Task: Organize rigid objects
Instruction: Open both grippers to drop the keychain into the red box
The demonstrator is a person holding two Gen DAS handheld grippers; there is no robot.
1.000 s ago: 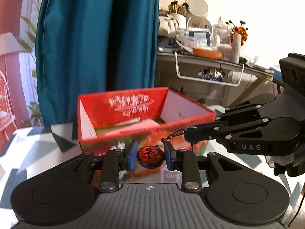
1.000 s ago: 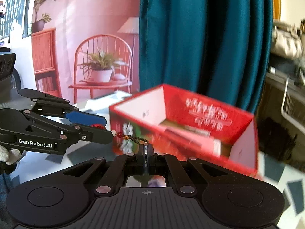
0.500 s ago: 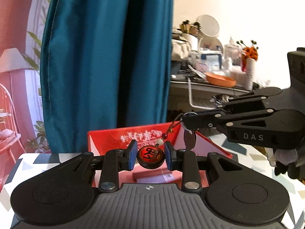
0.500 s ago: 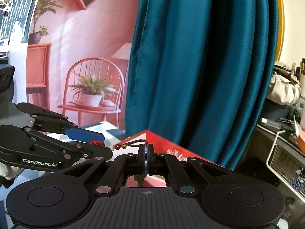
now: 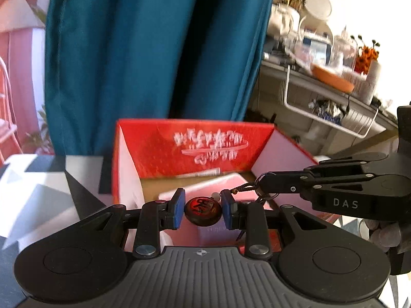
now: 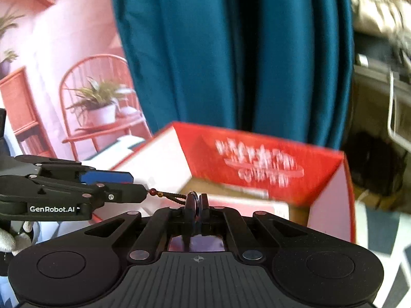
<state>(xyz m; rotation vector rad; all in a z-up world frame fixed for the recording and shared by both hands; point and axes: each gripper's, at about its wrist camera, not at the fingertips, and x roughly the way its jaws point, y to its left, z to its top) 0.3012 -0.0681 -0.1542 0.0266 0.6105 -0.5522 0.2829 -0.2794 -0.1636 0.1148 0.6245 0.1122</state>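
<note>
The item being put away is a keychain, carried between both grippers and not yet released. In the left wrist view the left gripper (image 5: 203, 209) sits at the lower middle of the frame, its blue pads closed onto the round dark charm (image 5: 203, 210) with red lettering. From the charm a beaded cord (image 5: 240, 188) runs right to a metal ring (image 5: 264, 187), which the right gripper (image 5: 267, 183), reaching in from the right edge, has pinched; its jaws are all but fully closed on the ring, as the right wrist view confirms at lower middle (image 6: 196, 206). The keychain hangs above the near part of the open red box (image 5: 195, 143), which stands on the patterned tabletop (image 5: 38, 195) in the middle of both views, in front of a teal curtain (image 5: 154, 51). By my reading the carry is nearly over; lowering and letting go are still to do. The box already holds a pale flat package (image 5: 205, 187) and a thin pen-like stick (image 5: 203, 173) near its back wall, so some sorting looks done. Much is uncertain: the box lettering is smeared by blur, the gripper bodies hide the box's near wall and floor, something dark hanging under the ring cannot be made out, and whether other loose objects remain on the tabletop is out of sight.
</note>
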